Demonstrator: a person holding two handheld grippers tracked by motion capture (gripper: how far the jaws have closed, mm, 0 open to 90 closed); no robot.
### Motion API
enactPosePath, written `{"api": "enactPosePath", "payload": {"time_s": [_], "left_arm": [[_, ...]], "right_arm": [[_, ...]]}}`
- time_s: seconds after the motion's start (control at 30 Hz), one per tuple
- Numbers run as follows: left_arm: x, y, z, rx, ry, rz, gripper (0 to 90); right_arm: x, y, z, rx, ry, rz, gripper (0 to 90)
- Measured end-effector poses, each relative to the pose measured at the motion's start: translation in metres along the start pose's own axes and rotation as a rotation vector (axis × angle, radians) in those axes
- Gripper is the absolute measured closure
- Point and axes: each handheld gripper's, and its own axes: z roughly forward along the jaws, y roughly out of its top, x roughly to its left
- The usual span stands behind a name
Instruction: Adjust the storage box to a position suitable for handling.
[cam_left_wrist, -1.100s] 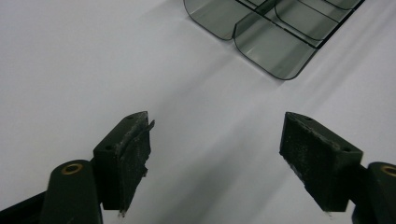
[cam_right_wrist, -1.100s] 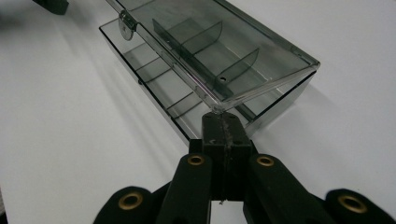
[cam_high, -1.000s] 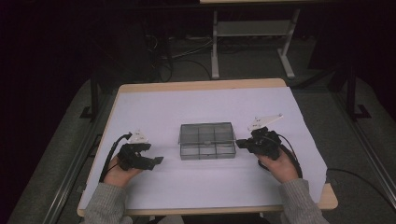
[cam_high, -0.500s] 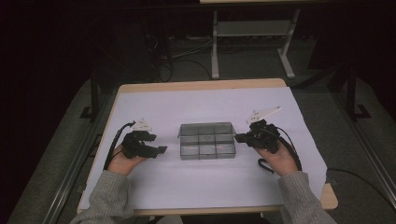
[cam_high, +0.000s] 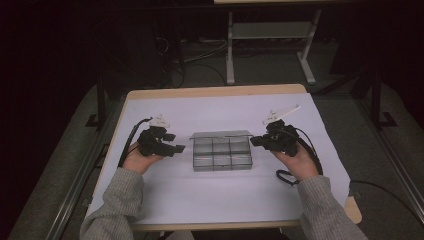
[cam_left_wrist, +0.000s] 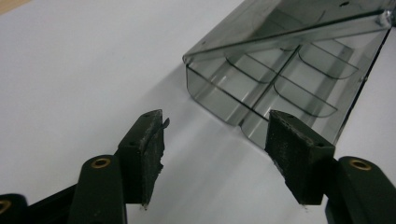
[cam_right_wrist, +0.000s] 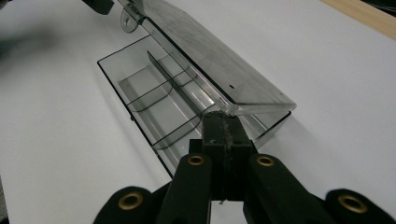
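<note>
A clear grey compartment box (cam_high: 222, 152) lies in the middle of the white sheet, and its lid (cam_high: 220, 134) is tilted up. My right gripper (cam_high: 254, 141) is at the box's right end, shut. In the right gripper view its tips (cam_right_wrist: 222, 123) touch the near corner of the raised lid (cam_right_wrist: 210, 51); whether they pinch it I cannot tell. The empty compartments (cam_right_wrist: 154, 102) show under the lid. My left gripper (cam_high: 177, 148) hovers just left of the box. Its jaws (cam_left_wrist: 215, 140) are open and have just been closing, with nothing between them. The box (cam_left_wrist: 280, 88) sits just beyond them.
The white sheet (cam_high: 200, 200) covers a wooden table whose bare edge (cam_high: 215, 91) runs along the far side. A cable (cam_high: 287, 176) loops beside the right hand. Beyond the table are a dark floor, cables and a white stand (cam_high: 270, 35).
Both hands have moved up the table toward the box. The left gripper came closer to the box's left end with its jaws narrower. The lid's right end has risen with the right gripper.
</note>
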Motion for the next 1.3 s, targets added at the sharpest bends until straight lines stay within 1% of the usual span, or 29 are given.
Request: {"api": "enactPosePath", "payload": {"time_s": [0.07, 0.13, 0.17, 0.27, 0.33, 0.4, 0.47, 0.5, 0.53, 0.6, 0.63, 0.67, 0.73, 0.83, 0.87, 0.93, 1.0, 1.07, 1.1, 1.13, 1.27, 1.3], "left_arm": [[0.001, 0.004, 0.002, -0.005, -0.003, 0.000, 38.3], [0.001, 0.008, 0.005, -0.003, -0.004, 0.008, 39.9], [0.002, 0.009, 0.007, -0.006, -0.002, 0.020, 41.0], [0.002, 0.014, 0.012, -0.009, -0.015, 0.019, 43.7], [0.002, 0.018, 0.015, -0.012, -0.024, 0.014, 46.5], [0.003, 0.020, 0.018, -0.017, -0.028, 0.023, 48.9], [0.004, 0.023, 0.021, -0.012, -0.030, 0.020, 51.6], [0.005, 0.024, 0.022, -0.012, -0.027, 0.032, 52.2], [0.005, 0.025, 0.023, -0.018, -0.028, 0.024, 54.5], [0.006, 0.027, 0.026, -0.012, -0.026, 0.034, 56.6], [0.006, 0.027, 0.028, -0.010, -0.032, 0.029, 57.7], [0.006, 0.028, 0.030, -0.010, -0.032, 0.039, 60.0], [0.006, 0.028, 0.033, -0.008, -0.024, 0.049, 62.8], [0.006, 0.029, 0.036, -0.027, -0.024, 0.053, 68.5], [0.006, 0.029, 0.036, -0.026, -0.024, 0.061, 70.3], [0.005, 0.030, 0.038, -0.033, -0.029, 0.059, 72.9], [0.005, 0.031, 0.039, -0.031, -0.019, 0.066, 73.6], [0.006, 0.031, 0.039, -0.040, -0.021, 0.063, 74.7], [0.007, 0.031, 0.038, -0.029, -0.022, 0.069, 75.2], [0.007, 0.032, 0.039, -0.028, -0.025, 0.062, 75.5], [0.008, 0.035, 0.039, -0.030, -0.018, 0.068, 75.8], [0.009, 0.036, 0.039, -0.036, -0.021, 0.062, 76.2]], "right_arm": [[0.000, 0.003, 0.000, 0.005, -0.003, -0.005, 89.9], [-0.002, 0.005, 0.001, 0.002, 0.002, -0.012, 89.9], [-0.002, 0.007, 0.000, 0.010, -0.001, -0.009, 89.9], [-0.004, 0.010, 0.001, 0.005, -0.001, -0.013, 89.9], [-0.005, 0.013, 0.000, 0.009, -0.007, -0.014, 89.9], [-0.006, 0.015, 0.000, 0.009, -0.004, -0.017, 89.9], [-0.006, 0.017, 0.000, 0.017, -0.009, -0.020, 89.9], [-0.007, 0.018, 0.000, 0.018, -0.011, -0.021, 89.9], [-0.007, 0.018, 0.000, 0.018, -0.012, -0.016, 89.9], [-0.008, 0.020, 0.000, 0.017, -0.016, -0.022, 89.9], [-0.008, 0.020, 0.000, 0.014, -0.019, -0.020, 89.9], [-0.009, 0.020, 0.001, 0.013, -0.020, -0.020, 89.9], [-0.010, 0.021, 0.001, 0.015, -0.017, -0.017, 89.9], [-0.010, 0.021, 0.001, 0.018, -0.015, -0.009, 89.9], [-0.010, 0.020, 0.001, 0.021, -0.015, -0.011, 89.9], [-0.010, 0.020, 0.001, 0.027, -0.017, -0.015, 89.9], [-0.010, 0.019, 0.001, 0.030, -0.021, -0.019, 89.8], [-0.009, 0.018, 0.000, 0.032, -0.021, -0.017, 89.8], [-0.009, 0.017, 0.000, 0.033, -0.021, -0.021, 89.8], [-0.008, 0.016, 0.000, 0.041, -0.022, -0.023, 89.7], [-0.009, 0.010, 0.001, 0.052, -0.027, -0.014, 89.2], [-0.009, 0.008, 0.001, 0.053, -0.029, -0.009, 89.1]]}}
